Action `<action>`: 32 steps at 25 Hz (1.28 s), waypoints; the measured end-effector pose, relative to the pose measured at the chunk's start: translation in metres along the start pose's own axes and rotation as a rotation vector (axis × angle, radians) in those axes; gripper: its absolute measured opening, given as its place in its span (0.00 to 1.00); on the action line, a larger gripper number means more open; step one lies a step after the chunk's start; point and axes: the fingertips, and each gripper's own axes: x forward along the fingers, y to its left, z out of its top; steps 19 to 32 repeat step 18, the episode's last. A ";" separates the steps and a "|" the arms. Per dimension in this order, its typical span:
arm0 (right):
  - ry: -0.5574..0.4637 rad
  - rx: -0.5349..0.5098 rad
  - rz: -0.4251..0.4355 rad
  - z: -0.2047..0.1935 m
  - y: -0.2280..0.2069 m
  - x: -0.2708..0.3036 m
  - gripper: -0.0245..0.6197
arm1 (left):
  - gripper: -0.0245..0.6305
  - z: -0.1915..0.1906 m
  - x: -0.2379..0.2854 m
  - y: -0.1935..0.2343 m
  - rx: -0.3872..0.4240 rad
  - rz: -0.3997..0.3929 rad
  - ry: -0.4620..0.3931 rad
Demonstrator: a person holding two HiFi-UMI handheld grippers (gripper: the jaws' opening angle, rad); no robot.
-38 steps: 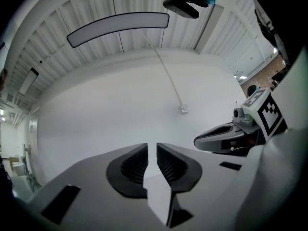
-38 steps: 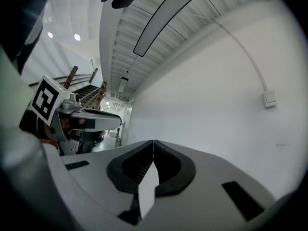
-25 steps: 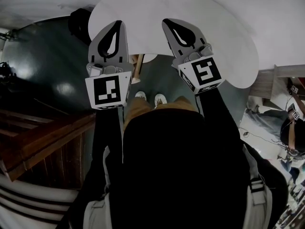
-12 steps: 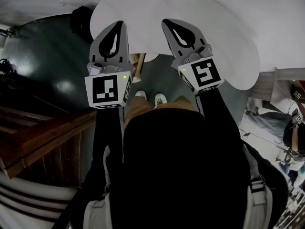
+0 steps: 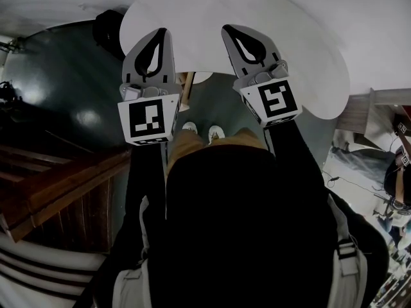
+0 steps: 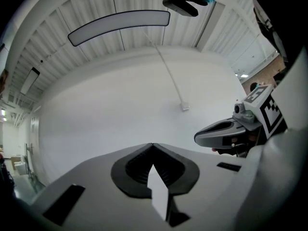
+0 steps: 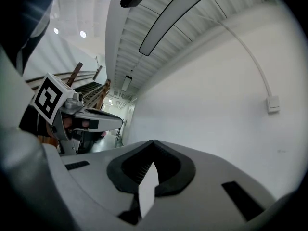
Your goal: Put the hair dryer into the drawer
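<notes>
The left claw [image 6: 153, 145] and right claw [image 7: 153, 142], side by side over the counter's [image 5: 302, 50] near edge, are both pinched shut on nothing. No hair dryer or drawer shows in any view, so its direction and the nearer claw cannot be told

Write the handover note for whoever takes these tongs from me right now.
Left tongs: shut, nothing between them, held level.
Right tongs: shut, nothing between them, held level beside the left.
Place: both are over the near edge of the white table and point at a white wall.
Job's things: the hair dryer and the drawer show in none of the views.
Done: nothing that shows.
Left: find the hair dryer, pick it up, and put it into the drawer.
</notes>
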 end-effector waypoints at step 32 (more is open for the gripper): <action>-0.036 0.004 0.019 0.007 0.007 -0.009 0.08 | 0.06 -0.004 -0.004 -0.010 -0.010 -0.020 0.011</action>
